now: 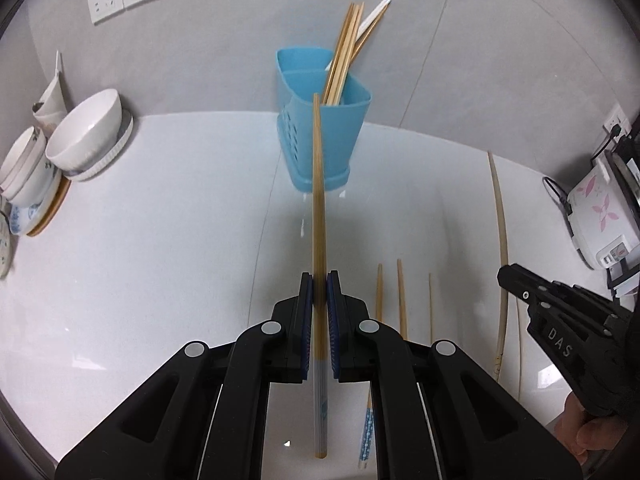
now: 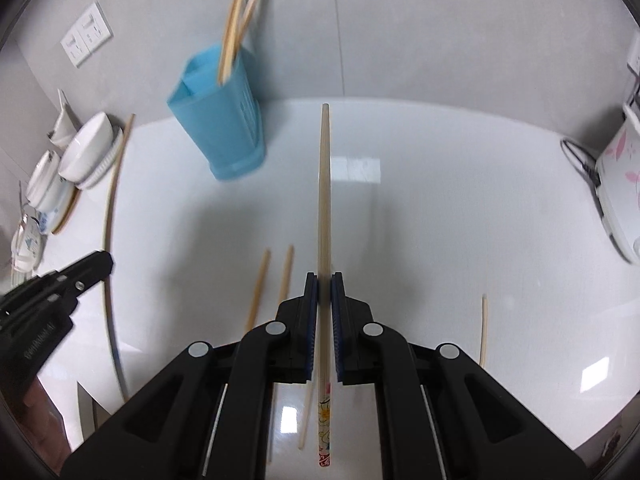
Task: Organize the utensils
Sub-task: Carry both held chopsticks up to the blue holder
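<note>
Two chopsticks are clamped at once: my left hand-held gripper (image 1: 319, 280) grasps a bamboo chopstick (image 1: 318, 184) whose tip points at the blue holder (image 1: 324, 132) at twelve o'clock, and my right hand-held gripper (image 2: 325, 280) grasps a pale flower-patterned chopstick (image 2: 324, 200), with the holder at ten o'clock. Both pinches sit well back on the shafts, so either stick could pivot or slip. I judge a tip might catch the rim and tip the holder, or knock the sticks already inside (image 1: 344, 52). Loose chopsticks (image 1: 401, 296) lie on the worktop (image 1: 160, 260).
</note>
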Demonstrator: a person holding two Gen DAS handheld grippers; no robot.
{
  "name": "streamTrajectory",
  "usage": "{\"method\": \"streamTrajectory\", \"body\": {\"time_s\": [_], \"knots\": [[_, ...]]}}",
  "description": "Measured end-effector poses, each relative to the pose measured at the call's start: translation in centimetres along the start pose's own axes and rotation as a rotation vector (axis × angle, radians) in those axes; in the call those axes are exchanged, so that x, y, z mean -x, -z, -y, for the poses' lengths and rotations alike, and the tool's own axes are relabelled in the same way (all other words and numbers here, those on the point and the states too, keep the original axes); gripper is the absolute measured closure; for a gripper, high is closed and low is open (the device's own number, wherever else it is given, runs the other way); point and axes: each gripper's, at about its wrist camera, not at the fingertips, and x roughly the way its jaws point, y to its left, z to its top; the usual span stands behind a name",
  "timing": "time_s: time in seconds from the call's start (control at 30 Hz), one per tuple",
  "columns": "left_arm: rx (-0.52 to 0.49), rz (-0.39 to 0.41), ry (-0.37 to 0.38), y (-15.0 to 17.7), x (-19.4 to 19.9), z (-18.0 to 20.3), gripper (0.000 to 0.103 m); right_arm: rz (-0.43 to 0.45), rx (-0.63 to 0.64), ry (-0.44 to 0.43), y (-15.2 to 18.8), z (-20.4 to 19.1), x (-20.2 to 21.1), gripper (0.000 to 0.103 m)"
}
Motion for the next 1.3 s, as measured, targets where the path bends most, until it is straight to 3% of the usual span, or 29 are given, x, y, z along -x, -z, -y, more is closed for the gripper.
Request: {"method": "streamTrajectory", "body": {"time_s": [0.53, 0.97, 1.3], "knots": [[0.018, 0.154, 0.038, -4.4, 0.6, 0.7, 0.096, 0.171, 0.014, -0.048, -4.7, -1.7, 2.6, 0.097], [0.051, 0.328, 0.13, -9.1, 2.2, -0.3, 0.096, 0.3, 0.028, -0.1, -9.8, -3.6, 3.6, 0.097], [0.054, 0.395, 0.182, -13.4, 2.0, -0.3, 0.096, 0.362, 0.016, -0.114, -13.5, -4.8, 3.1, 0.097]]}}
